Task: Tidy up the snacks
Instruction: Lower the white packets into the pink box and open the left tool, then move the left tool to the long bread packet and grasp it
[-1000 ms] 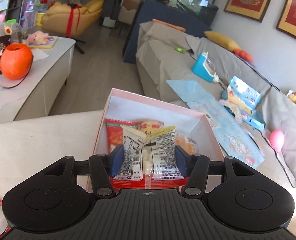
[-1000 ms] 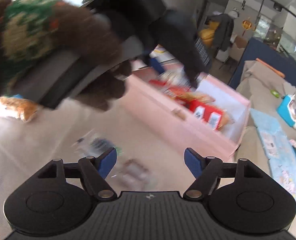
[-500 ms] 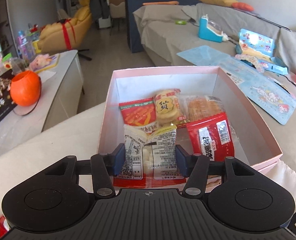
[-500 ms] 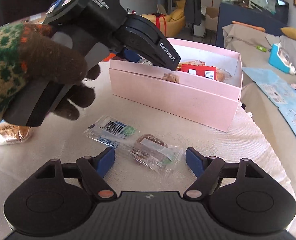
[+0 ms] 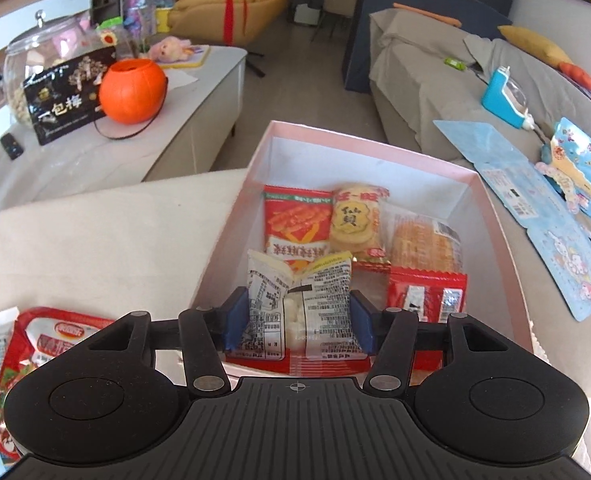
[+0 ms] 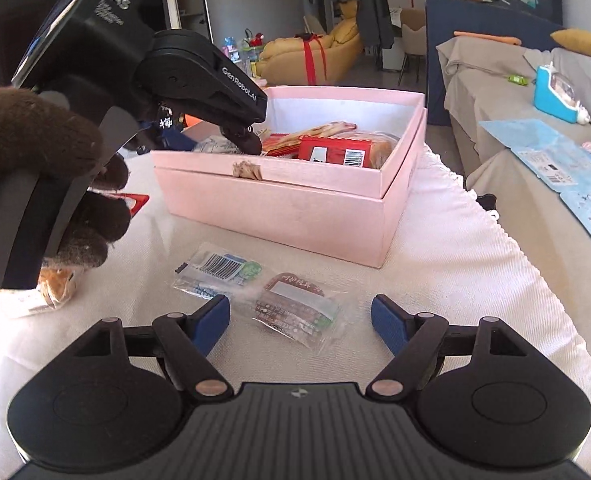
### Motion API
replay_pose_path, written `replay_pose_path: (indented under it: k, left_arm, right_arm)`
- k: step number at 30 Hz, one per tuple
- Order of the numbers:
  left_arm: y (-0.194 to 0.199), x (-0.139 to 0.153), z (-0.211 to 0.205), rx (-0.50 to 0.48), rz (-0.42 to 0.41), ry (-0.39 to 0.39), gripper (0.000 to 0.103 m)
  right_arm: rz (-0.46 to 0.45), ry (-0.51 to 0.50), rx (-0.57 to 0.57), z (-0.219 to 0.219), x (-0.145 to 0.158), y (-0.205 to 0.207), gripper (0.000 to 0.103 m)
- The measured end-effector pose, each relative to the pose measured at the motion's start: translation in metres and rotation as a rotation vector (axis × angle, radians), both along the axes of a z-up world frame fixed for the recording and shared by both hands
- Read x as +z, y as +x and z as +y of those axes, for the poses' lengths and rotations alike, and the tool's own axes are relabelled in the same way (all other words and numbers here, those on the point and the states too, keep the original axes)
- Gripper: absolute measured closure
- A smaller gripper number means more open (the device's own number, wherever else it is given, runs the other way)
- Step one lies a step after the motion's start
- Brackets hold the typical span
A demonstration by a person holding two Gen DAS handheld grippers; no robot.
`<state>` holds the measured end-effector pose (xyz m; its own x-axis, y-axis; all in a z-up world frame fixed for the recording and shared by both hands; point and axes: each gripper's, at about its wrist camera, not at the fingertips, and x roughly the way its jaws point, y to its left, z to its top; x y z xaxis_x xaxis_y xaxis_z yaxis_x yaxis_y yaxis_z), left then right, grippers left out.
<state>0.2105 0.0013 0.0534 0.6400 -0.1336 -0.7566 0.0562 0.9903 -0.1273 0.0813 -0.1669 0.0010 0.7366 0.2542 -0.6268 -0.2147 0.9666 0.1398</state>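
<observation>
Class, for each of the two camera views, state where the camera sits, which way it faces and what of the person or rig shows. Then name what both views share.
Left wrist: sits on the left gripper, looks down into the pink box; its fingers clamp a white packet.
Right wrist: sits on the right gripper, open, low over the tablecloth, facing the box side; shows the gloved hand.
Shared: the box, sofa, yellow chair.

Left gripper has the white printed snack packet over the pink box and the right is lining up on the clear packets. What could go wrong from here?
1. The white printed snack packet, clamped in the left gripper, hangs near the pink cardboard box's near wall; released here, it might catch the rim.
2. The open right gripper brackets the clear brown-labelled packet, which touches the clear barcode packet; closing could drag both.
</observation>
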Motion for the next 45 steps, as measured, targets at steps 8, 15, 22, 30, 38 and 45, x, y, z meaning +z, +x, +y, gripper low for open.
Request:
replay_pose_path:
  k: [8, 15, 22, 30, 38, 45]
  left_arm:
    - [-0.015, 0.002, 0.018, 0.000, 0.021, -0.074, 0.045]
    - [-0.018, 0.001, 0.041, -0.038, -0.042, -0.270, 0.045]
    - [-0.018, 0.015, 0.027, -0.243, -0.069, -0.078, 0.047]
    - [-0.071, 0.052, 0.081, -0.138, -0.273, -0.241, 0.047]
    - [-0.136, 0.043, 0.158, 0.093, -0.243, -0.167, 0.048]
    - [-0.177, 0.015, 0.153, 0.022, -0.148, -0.114, 0.048]
  right_arm:
    - [0.002, 0.042, -0.127, -0.032, 0.006, 0.012, 0.027]
    - [-0.027, -0.072, -0.075, -0.036, 0.023, 0.059, 0.027]
    - [-0.101, -0.304, 0.061, 0.014, 0.021, 0.076, 0.026]
    - [-0.017, -0.110, 0.072, -0.002, 0.038, 0.046, 0.026]
    - [0.041, -0.101, 0.193, 0.000, 0.022, 0.026, 0.026]
    - [0.038, -0.063, 0.210, 0.025, 0.006, 0.004, 0.026]
